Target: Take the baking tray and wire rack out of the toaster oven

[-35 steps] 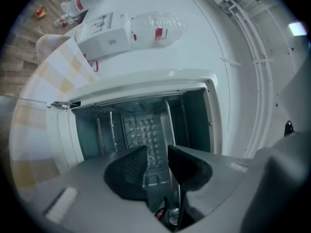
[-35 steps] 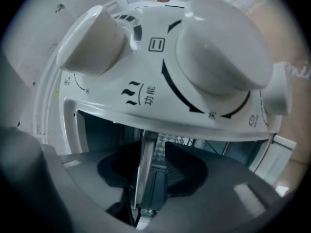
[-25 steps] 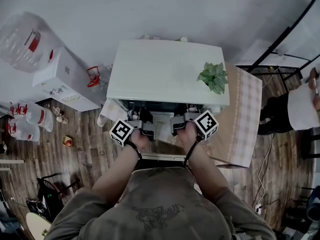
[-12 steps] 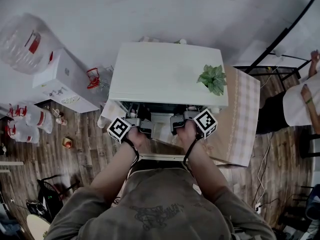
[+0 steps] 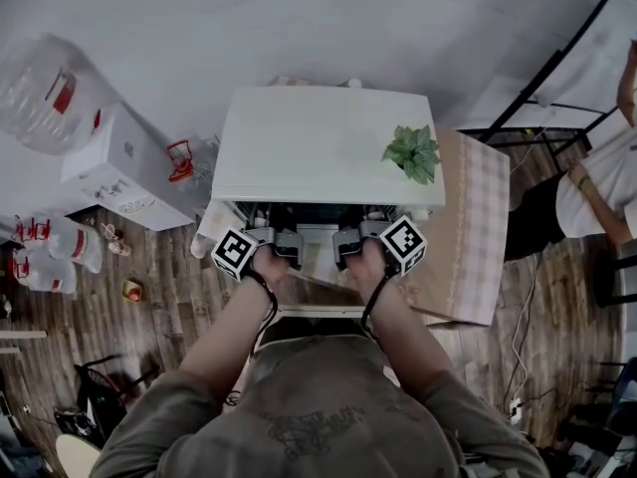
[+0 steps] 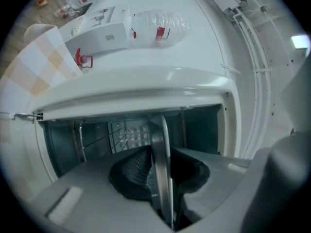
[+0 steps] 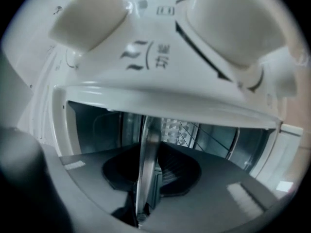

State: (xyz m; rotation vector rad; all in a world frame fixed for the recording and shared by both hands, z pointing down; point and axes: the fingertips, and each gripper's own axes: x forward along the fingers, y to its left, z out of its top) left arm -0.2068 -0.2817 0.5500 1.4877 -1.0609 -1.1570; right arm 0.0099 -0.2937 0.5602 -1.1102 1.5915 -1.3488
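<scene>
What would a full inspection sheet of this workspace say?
Surface: table with checked cloth, carrying the oven.
Job's things: oven open; tray edge in both claws; rack wires seen inside.
Clutter: plant on the oven; jug, box, bottles on the floor.
Grippers: left claw shut on tray; right claw has just been closing, now shut on tray.
Cables: white cable on the floor at right.
Surroundings: wood floor, pale wall, another person at right.
</scene>
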